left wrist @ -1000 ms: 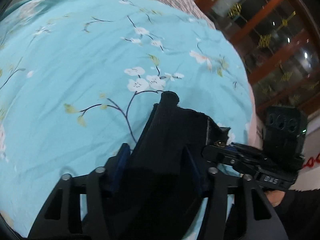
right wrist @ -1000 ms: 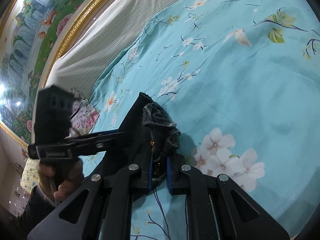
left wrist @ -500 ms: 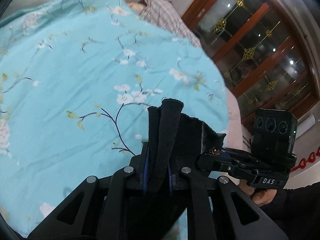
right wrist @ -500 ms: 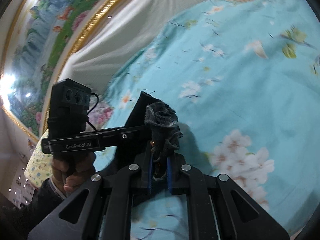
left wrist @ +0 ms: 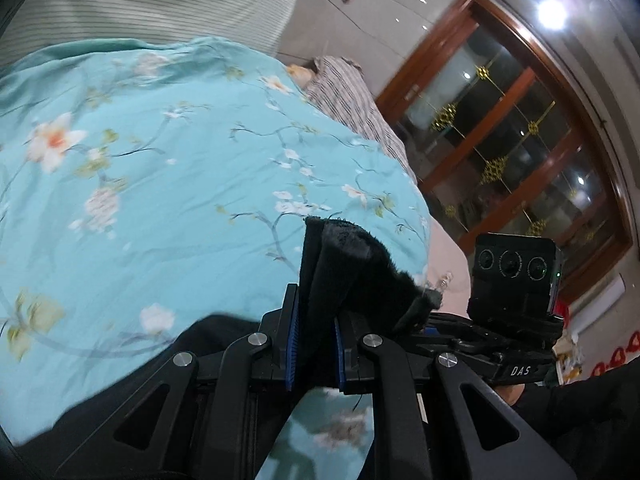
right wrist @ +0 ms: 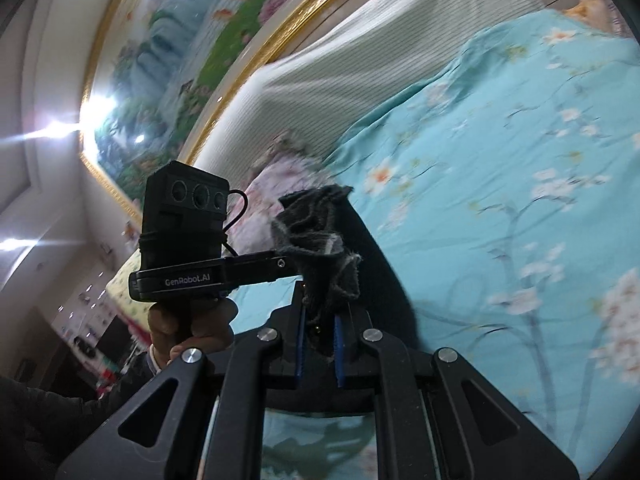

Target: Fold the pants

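Observation:
The black pants (left wrist: 340, 264) are lifted above the turquoise flowered bedspread (left wrist: 160, 184). My left gripper (left wrist: 314, 344) is shut on a bunched edge of the pants, which stands up between its blue pads. My right gripper (right wrist: 320, 350) is shut on another bunched edge of the pants (right wrist: 320, 240). The cloth stretches between the two grippers and hangs down below them. The right gripper shows in the left wrist view (left wrist: 472, 340), and the left gripper shows in the right wrist view (right wrist: 256, 268). The rest of the pants is hidden under the grippers.
A striped headboard cushion (right wrist: 360, 60) and a framed landscape painting (right wrist: 200, 40) stand behind the bed. A striped pillow (left wrist: 352, 96) lies at the bed's far edge. A wooden glass-door cabinet (left wrist: 500, 152) stands beyond the bed. A flowered pillow (right wrist: 272, 184) lies by the headboard.
The left gripper closed on the pants edge. Both grippers have risen and tilted up, lifting the pants off the bedspread; more of the headboard and wall now shows.

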`<state>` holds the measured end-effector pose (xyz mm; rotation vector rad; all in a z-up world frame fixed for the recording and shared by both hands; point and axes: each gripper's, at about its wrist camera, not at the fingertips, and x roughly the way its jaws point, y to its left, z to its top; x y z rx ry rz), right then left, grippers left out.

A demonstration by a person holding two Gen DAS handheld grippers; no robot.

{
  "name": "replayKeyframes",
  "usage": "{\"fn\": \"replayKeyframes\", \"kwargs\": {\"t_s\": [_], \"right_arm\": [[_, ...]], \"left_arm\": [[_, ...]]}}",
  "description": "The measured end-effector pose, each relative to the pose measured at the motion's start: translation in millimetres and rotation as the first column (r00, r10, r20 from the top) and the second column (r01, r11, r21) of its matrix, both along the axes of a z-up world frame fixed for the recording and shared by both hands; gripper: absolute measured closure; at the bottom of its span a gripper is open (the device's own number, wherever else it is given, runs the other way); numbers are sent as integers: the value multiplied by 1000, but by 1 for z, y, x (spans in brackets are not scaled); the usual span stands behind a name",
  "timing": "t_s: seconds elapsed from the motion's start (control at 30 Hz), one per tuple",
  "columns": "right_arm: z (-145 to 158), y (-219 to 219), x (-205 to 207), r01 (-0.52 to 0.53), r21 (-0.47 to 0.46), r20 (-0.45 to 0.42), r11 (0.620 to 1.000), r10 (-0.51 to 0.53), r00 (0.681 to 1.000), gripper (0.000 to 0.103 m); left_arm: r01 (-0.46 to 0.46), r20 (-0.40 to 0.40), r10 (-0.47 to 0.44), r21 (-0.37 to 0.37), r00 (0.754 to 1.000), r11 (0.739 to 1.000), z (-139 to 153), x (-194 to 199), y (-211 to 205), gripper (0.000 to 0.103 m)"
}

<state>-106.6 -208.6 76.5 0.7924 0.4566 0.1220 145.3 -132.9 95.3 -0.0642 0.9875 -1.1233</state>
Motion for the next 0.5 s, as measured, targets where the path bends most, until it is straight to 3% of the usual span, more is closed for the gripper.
{"fn": "replayKeyframes", "kwargs": {"t_s": [0.13,0.5], "right_arm": [[-7,22,17,-66,11,-17,998,66,998,91],[-45,49,50,-192,49,-105,980,197,975,91]], "left_arm": [[-57,-5,57,-1,998,998,-9,-7,30,92],[-191,-108,190,-1,976,982,-58,-6,90,92]]}}
